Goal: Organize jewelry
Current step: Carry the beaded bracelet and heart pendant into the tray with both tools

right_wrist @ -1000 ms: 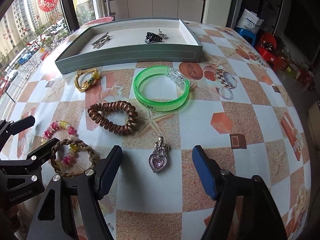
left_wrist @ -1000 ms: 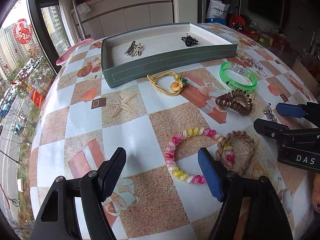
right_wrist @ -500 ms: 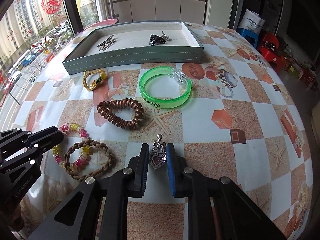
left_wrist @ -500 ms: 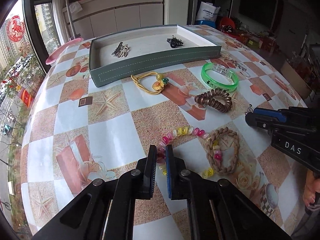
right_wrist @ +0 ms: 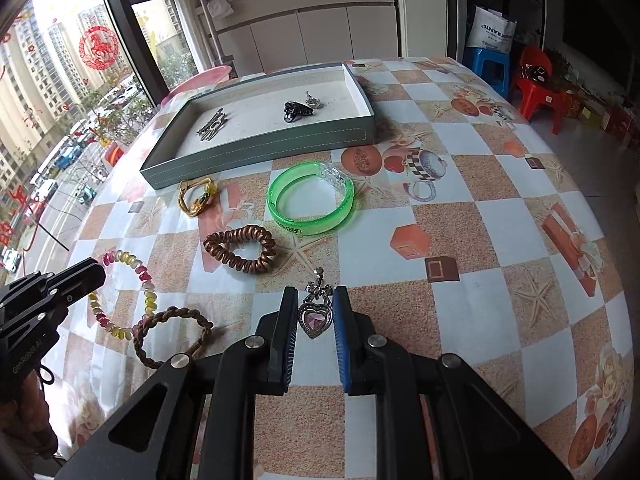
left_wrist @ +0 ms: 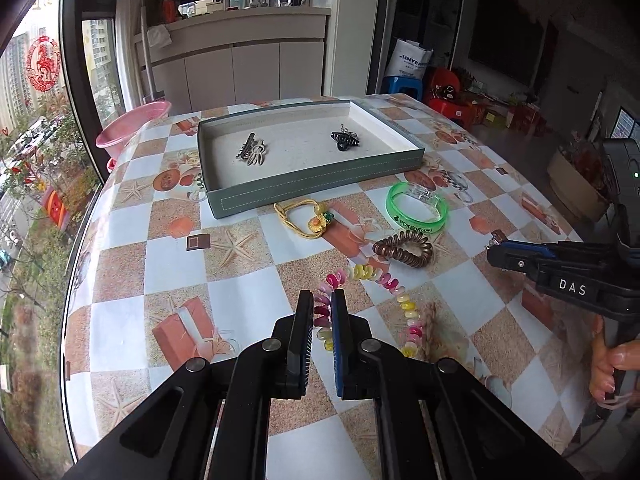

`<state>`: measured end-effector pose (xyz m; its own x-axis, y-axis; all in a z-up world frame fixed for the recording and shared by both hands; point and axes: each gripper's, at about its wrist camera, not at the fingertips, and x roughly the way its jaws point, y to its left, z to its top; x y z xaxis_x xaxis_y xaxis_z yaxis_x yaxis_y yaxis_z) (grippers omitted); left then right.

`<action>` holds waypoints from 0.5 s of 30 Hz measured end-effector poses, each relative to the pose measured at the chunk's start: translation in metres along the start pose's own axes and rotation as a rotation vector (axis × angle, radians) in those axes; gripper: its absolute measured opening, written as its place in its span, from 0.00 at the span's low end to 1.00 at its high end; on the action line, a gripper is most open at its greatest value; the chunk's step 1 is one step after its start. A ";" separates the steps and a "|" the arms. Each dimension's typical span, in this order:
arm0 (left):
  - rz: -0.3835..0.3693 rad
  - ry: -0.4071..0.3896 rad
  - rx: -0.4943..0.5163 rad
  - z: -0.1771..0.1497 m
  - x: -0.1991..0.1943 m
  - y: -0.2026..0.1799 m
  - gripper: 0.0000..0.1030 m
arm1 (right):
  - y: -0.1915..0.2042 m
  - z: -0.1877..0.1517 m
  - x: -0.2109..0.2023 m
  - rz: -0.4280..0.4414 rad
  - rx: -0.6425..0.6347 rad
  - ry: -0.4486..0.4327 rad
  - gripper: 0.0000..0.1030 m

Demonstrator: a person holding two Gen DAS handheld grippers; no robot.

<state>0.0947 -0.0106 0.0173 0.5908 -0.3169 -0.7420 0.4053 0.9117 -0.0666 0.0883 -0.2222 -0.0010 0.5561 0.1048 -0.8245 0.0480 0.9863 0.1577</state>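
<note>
Pinching: left claw [left_wrist: 322, 330] grips beaded bracelet [left_wrist: 394, 295]; right claw [right_wrist: 315, 324] grips heart pendant [right_wrist: 315, 316].

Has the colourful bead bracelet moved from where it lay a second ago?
Yes. The left gripper has pinched the bead bracelet and lifted one side off the braided band it overlapped, away from it.

A round table covered in a glossy checked oilcloth printed with starfish and fruit [right_wrist: 460, 216] stands beside a tall dark-framed window [right_wrist: 60, 80] bearing a red paper-cut horse decoration [right_wrist: 99, 47], with daylight falling from high-rise apartment blocks and a street below. Behind it runs a beige cabinet counter with flat doors [left_wrist: 240, 68], topped by a tap and potted plants. A pink plastic basin [left_wrist: 132, 124] sits near the window, while a blue plastic stool [right_wrist: 490, 68] and a red plastic chair [right_wrist: 540, 84] stand in the dimmer right side.
</note>
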 end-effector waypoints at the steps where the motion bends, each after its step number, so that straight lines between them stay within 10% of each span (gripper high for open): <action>1: -0.001 -0.009 0.001 0.002 -0.003 0.000 0.21 | 0.001 0.001 -0.003 0.007 0.002 -0.005 0.18; 15: -0.021 -0.106 -0.037 0.055 -0.045 0.006 0.21 | 0.008 0.048 -0.037 0.067 -0.028 -0.080 0.19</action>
<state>0.1088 -0.0056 0.0867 0.6537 -0.3596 -0.6659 0.3933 0.9131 -0.1070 0.1082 -0.2242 0.0567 0.6217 0.1616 -0.7664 -0.0142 0.9806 0.1953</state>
